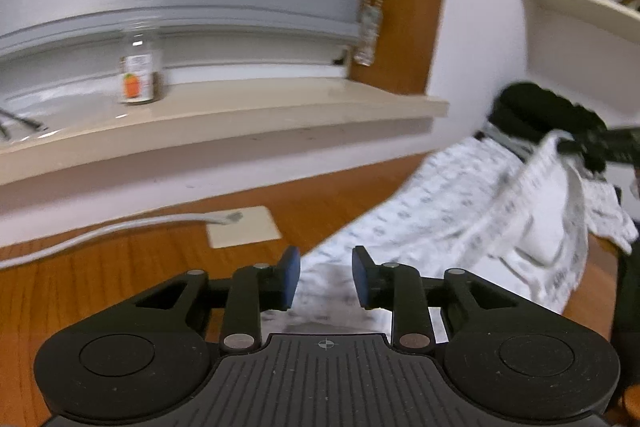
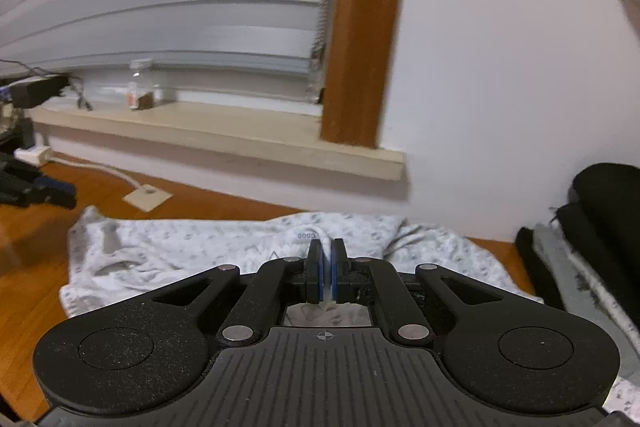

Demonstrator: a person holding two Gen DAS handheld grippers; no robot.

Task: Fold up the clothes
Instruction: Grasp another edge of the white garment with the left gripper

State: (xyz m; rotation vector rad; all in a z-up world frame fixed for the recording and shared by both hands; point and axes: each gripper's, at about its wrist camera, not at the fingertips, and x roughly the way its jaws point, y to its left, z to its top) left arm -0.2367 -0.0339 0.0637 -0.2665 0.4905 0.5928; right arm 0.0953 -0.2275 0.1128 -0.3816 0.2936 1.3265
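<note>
My left tool is hanging released, jaws apart over the patterned white garment lying on the wooden floor | my right tool is clenching a fold near the garment's neck label | motion is blurring the print | dark folded clothes are getting cut off at the frame edge.
</note>
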